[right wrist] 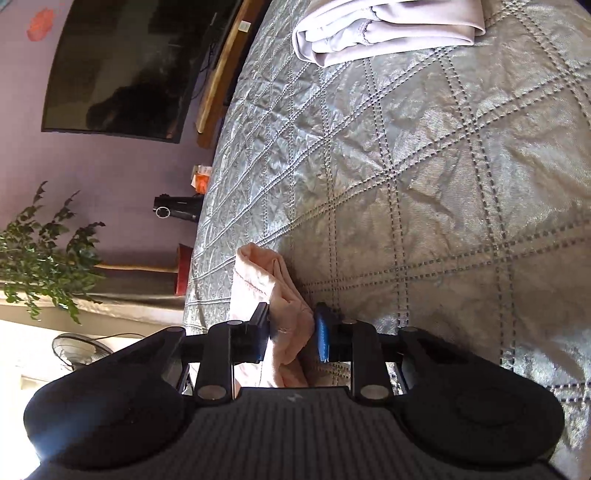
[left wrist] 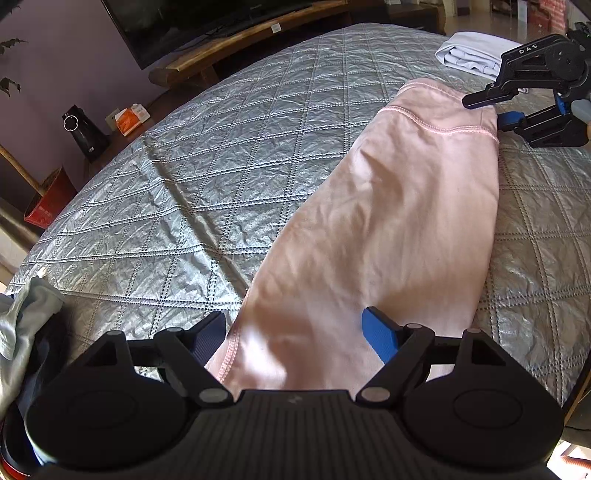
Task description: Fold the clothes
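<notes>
A long pink garment (left wrist: pixel 388 203) lies stretched over the silver quilted bedspread (left wrist: pixel 184 166), running from the near edge toward the far right. My left gripper (left wrist: pixel 295 332) stands open over its near end, and the cloth lies flat between the wide-spread fingers. My right gripper (left wrist: pixel 493 109) is at the far end, its jaws narrowed on the hemmed corner. In the right wrist view the bunched pink garment (right wrist: pixel 258 273) fills the gap of the right gripper (right wrist: pixel 291 334) between its blue pads.
A folded pale garment (left wrist: pixel 469 55) (right wrist: pixel 388 29) rests at the far right of the bed. A grey-green cloth (left wrist: pixel 22 325) is heaped at the near left edge. Beyond the bed are a television (right wrist: pixel 129 66), a wooden bench (left wrist: pixel 229 40), a black speaker (left wrist: pixel 85 136) and a plant (right wrist: pixel 40 258).
</notes>
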The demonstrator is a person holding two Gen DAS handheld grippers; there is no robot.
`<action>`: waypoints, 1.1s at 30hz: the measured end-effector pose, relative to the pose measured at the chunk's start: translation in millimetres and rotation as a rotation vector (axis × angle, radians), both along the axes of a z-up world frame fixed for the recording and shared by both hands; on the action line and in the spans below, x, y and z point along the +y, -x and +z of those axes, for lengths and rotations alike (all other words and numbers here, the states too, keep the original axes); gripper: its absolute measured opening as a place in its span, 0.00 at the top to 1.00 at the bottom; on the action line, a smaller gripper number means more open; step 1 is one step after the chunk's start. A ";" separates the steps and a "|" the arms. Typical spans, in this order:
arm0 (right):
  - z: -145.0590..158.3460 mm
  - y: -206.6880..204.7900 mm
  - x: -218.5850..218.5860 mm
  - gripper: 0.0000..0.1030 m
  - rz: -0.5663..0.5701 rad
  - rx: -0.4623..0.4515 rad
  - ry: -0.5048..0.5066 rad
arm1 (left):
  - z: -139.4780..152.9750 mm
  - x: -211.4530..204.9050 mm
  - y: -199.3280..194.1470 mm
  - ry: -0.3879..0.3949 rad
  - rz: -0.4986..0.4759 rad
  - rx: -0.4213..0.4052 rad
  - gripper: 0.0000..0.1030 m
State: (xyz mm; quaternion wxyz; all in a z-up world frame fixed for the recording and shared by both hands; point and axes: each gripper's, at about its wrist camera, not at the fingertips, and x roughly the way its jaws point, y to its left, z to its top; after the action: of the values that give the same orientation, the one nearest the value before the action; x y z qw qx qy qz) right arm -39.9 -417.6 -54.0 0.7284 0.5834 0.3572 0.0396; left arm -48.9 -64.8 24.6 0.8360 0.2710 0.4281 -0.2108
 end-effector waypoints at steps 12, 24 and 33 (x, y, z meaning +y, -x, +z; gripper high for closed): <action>48.4 -2.6 20.7 0.82 0.054 -0.201 0.205 | -0.3 0.3 -1.2 0.005 0.007 0.004 0.24; 133.4 17.6 120.9 0.82 0.653 -0.489 0.708 | 7.1 10.7 -9.0 0.071 0.065 0.045 0.30; 147.9 30.1 126.4 0.82 0.661 -0.518 0.680 | 23.2 38.8 -28.9 0.314 0.244 0.095 0.28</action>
State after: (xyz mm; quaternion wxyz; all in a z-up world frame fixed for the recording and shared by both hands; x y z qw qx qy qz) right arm -70.0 -291.2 93.9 0.8890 0.1424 0.3232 0.2915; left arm -20.0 -25.9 47.7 0.8661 0.0732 0.4587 -0.1844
